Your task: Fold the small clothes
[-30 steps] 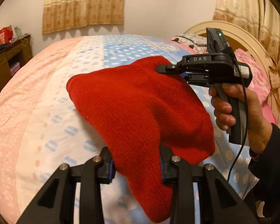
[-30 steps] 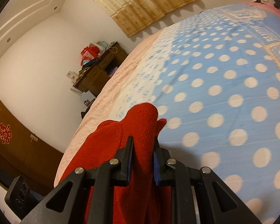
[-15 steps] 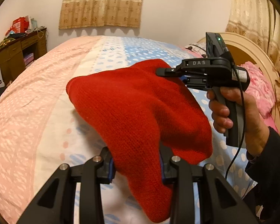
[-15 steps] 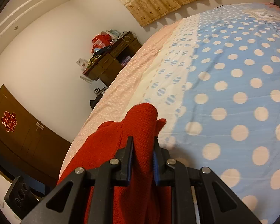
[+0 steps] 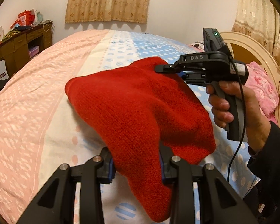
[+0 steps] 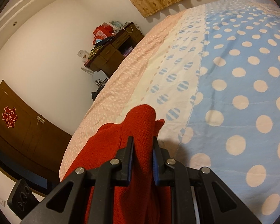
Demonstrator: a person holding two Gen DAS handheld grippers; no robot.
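Red knit garment (image 5: 136, 108) stretches between both clamping hand-held grippers.

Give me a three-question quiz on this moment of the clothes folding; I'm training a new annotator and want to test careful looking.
1. True or false: the red knitted garment lies flat on the patterned bedspread.
2. How many grippers clamp the garment? A) none B) one C) two
3. Fill in: in the left wrist view, the bedspread stripe just left of the garment is cream, and the stripe beyond it is ____.

Key
1. False: it is held up between the left gripper and the right gripper, sagging above the bed.
2. C: each gripper is closed on a bunch of the knit.
3. Pink.
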